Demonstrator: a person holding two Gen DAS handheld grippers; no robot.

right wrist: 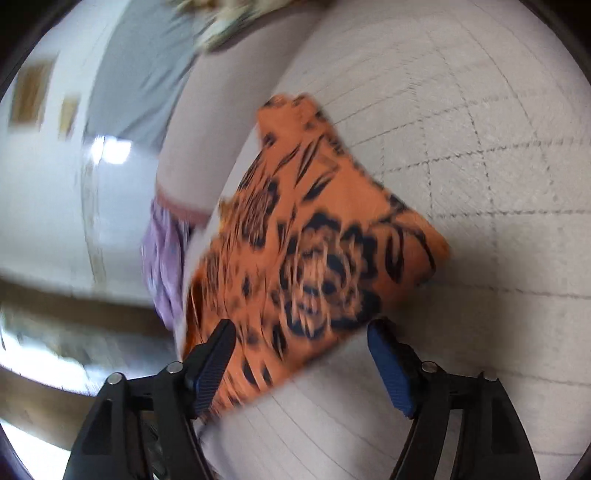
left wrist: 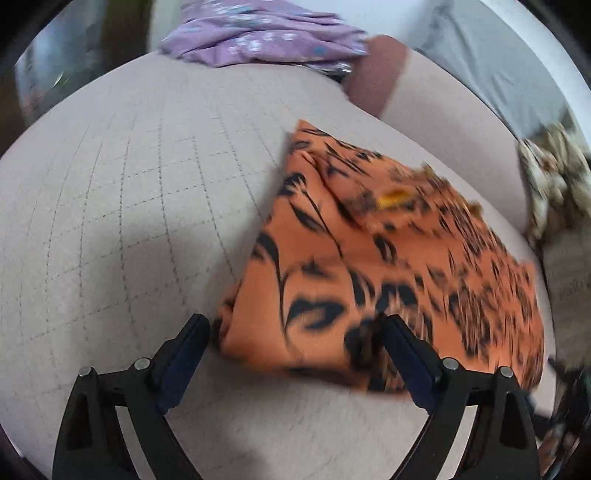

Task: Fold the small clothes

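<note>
An orange garment with black floral print (left wrist: 388, 258) lies folded into a rough rectangle on the quilted beige bed cover (left wrist: 129, 203). My left gripper (left wrist: 295, 325) is open just above its near corner, holding nothing. In the right wrist view the same garment (right wrist: 314, 251) lies folded on the cover (right wrist: 480, 147). My right gripper (right wrist: 301, 332) is open over the garment's near edge, its fingers spread apart and empty. Both views are motion blurred.
A purple floral garment (left wrist: 266, 33) lies at the far edge of the bed, also showing in the right wrist view (right wrist: 162, 258). A cream patterned cloth (left wrist: 554, 177) lies at the right. A grey pillow (left wrist: 498, 62) sits behind.
</note>
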